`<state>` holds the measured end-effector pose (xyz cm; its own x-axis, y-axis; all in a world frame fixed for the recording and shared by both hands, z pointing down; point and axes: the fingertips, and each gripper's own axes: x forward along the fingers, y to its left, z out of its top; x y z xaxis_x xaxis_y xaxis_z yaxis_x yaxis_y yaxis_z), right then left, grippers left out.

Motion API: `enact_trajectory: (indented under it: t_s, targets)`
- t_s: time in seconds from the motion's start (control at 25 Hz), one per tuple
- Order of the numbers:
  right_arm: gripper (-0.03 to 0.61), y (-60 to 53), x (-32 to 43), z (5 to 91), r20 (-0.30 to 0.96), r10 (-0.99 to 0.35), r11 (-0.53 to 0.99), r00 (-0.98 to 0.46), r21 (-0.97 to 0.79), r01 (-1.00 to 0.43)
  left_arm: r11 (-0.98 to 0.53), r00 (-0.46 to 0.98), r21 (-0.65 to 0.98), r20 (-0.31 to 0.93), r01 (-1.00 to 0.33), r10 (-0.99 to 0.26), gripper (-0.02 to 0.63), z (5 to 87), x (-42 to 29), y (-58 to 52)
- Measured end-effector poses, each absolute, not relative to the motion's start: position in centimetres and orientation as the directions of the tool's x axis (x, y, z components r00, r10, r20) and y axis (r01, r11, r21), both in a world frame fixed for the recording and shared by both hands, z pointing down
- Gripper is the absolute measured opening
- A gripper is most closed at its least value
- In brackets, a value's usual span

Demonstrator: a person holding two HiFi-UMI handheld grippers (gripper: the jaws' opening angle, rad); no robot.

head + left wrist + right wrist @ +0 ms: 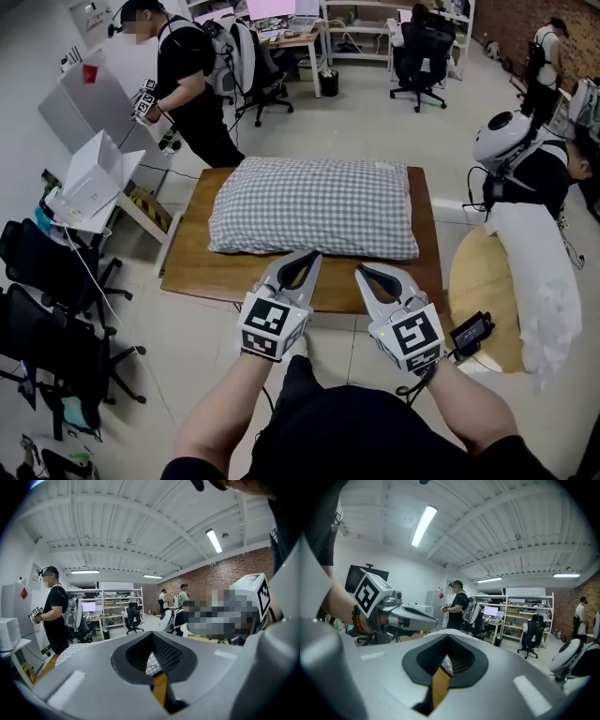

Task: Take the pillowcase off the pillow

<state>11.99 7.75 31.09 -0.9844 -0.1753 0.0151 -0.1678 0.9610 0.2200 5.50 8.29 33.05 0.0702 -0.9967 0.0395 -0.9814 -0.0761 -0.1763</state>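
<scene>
Beyond the far left corner of the worktop a standing person is seen, the face masked by a mosaic patch. The left tool is held level with its tips reaching over the near edge, its jaws brought together with nothing between them. In the left gripper view only a sliver of checked cloth and wood is glimpsed through the opening behind the tips. The checked pillowcase is spread over the far half of the worktop, from near the left edge to the right edge, and the pillow inside is wholly hidden by it. The right tool is held just beside the left one, likewise closed and empty. Past the right edge a round table is partly covered by a white bundle, which cannot be identified.
</scene>
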Motion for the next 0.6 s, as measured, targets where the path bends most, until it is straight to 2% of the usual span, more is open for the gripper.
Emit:
enact_trajectory:
  t_s: [0.32,0.6]
  targets:
    - [0.002,4.1,8.1,32.4,0.037,-0.169,0.960,-0.985,0.231,-0.156,0.031,-0.041,-0.154,0.062,-0.988,-0.997,0.000,35.0,-3.9,6.4]
    - [0.001,1.7,-2.4,33.2,0.086,-0.153,0.965,-0.984,0.229,-0.130,0.101,-0.107,-0.080,0.074,-0.992,-0.991,0.000,36.5,-16.7,4.8]
